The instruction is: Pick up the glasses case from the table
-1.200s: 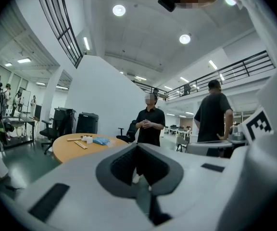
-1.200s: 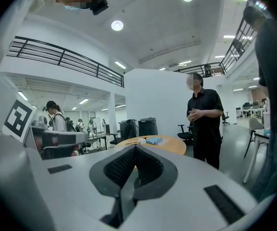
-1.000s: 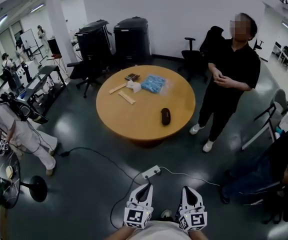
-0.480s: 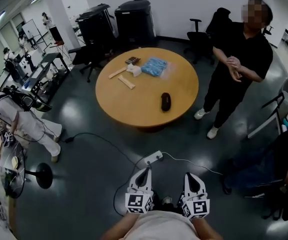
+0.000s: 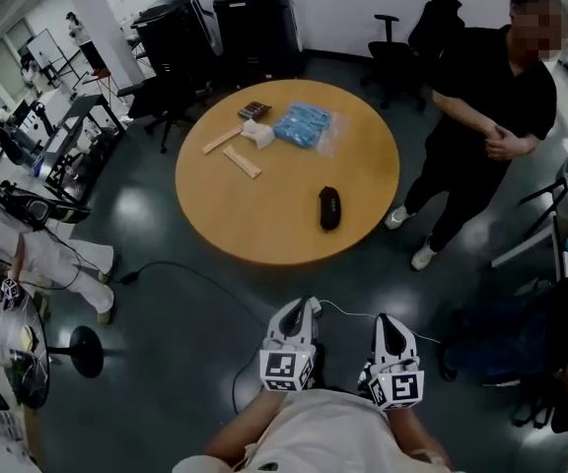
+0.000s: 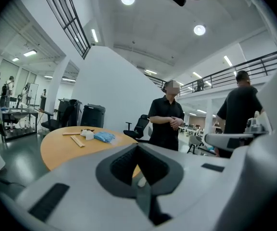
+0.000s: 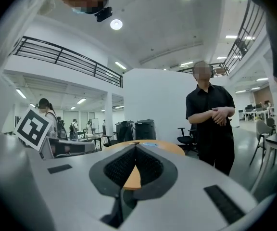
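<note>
Since the earlier frames the round surface has drawn nearer and sits larger in the head view. The bystander in black has slid toward the right edge, and both grippers have come forward with the wearer.

The left gripper and right gripper are held low, close to the body, pointing roughly level at the surface. Each gripper view shows its jaws pressed together at the tips, with nothing between them.

The glasses case, a dark oblong, lies on the near right part of the surface with bare wood all round it. It is well apart from the blue packet, the wooden sticks and the small items at the far side. Open floor lies between the grippers and the surface edge, and neither gripper view shows the case.

The step in hand looks like the approach, with no reach begun. The next move calls for closing the remaining floor gap and choosing a gripper; the right looks the better placed, as the case lies to that side. That gripper's jaws must then spread wider than the case, come down over it across its narrow width, and close before lifting. The case's rounded, smooth shell may slip if it is pinched near an end.
</note>
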The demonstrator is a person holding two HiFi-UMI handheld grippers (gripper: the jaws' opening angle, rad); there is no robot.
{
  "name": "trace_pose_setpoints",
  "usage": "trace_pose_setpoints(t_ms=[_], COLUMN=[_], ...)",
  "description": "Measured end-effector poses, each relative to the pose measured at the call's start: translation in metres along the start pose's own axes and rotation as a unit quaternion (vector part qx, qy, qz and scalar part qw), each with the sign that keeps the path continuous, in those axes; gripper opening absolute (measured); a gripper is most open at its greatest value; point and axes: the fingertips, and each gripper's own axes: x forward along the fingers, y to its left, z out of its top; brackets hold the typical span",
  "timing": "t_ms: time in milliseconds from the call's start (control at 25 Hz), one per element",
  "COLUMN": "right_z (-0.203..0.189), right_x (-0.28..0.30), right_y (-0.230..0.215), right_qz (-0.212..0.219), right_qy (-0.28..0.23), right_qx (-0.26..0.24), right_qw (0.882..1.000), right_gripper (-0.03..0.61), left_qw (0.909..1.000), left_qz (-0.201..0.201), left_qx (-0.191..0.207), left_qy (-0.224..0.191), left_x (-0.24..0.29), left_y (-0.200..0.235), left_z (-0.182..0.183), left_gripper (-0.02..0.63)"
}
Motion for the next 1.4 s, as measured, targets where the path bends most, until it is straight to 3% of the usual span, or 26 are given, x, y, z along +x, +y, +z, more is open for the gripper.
trace_pose_setpoints(t_ms=[320, 600, 800, 880, 960, 1000, 1120, 1240, 1320, 1400], right_z=[0.031, 0.04, 0.039, 0.038, 0.034, 0.031, 0.016, 0.007, 0.004, 0.002], right_x=[0.097, 0.136, 0.159, 0.168, 0.176, 0.179, 0.187, 0.193, 0.197, 0.2], right_y=[-0.02, -0.029, -0.045, -0.052, -0.061, -0.065, -0.074, -0.086, -0.095, -0.104], right_qz=[-0.02, -0.009, 0.005, 0.007, 0.007, 0.007, 0.01, 0.009, 0.006, 0.004], right_qy=[-0.006, 0.014, 0.017, 0.016, 0.019, 0.023, 0.037, 0.046, 0.052, 0.057], right_qx=[-0.003, -0.002, -0.001, -0.004, 0.003, 0.009, 0.02, 0.03, 0.036, 0.04], right_qw=[1.0, 1.0, 1.0, 1.0, 1.0, 1.0, 0.999, 0.998, 0.998, 0.998], right_gripper=[0.015, 0.015, 0.015, 0.015, 0.015, 0.015, 0.015, 0.015, 0.015, 0.015], left_qw=[0.9986, 0.9981, 0.9948, 0.9912, 0.9847, 0.9806, 0.9643, 0.9408, 0.9274, 0.9194], left_qz=[-0.046, -0.047, -0.038, -0.038, -0.037, -0.035, -0.023, -0.009, 0.009, 0.022], left_qx=[0.006, -0.012, -0.021, -0.023, -0.024, -0.02, -0.002, -0.004, -0.004, -0.009], left_qy=[0.026, 0.037, 0.092, 0.125, 0.169, 0.192, 0.264, 0.339, 0.374, 0.393], left_x=[0.111, 0.171, 0.226, 0.255, 0.287, 0.302, 0.342, 0.369, 0.382, 0.392], left_y=[0.035, 0.046, 0.052, 0.058, 0.063, 0.067, 0.078, 0.088, 0.097, 0.105], left_z=[0.017, 0.029, -0.001, -0.021, -0.043, -0.054, -0.094, -0.136, -0.155, -0.168], left_gripper=[0.002, 0.002, 0.002, 0.058, 0.209, 0.252, 0.29, 0.326, 0.341, 0.35])
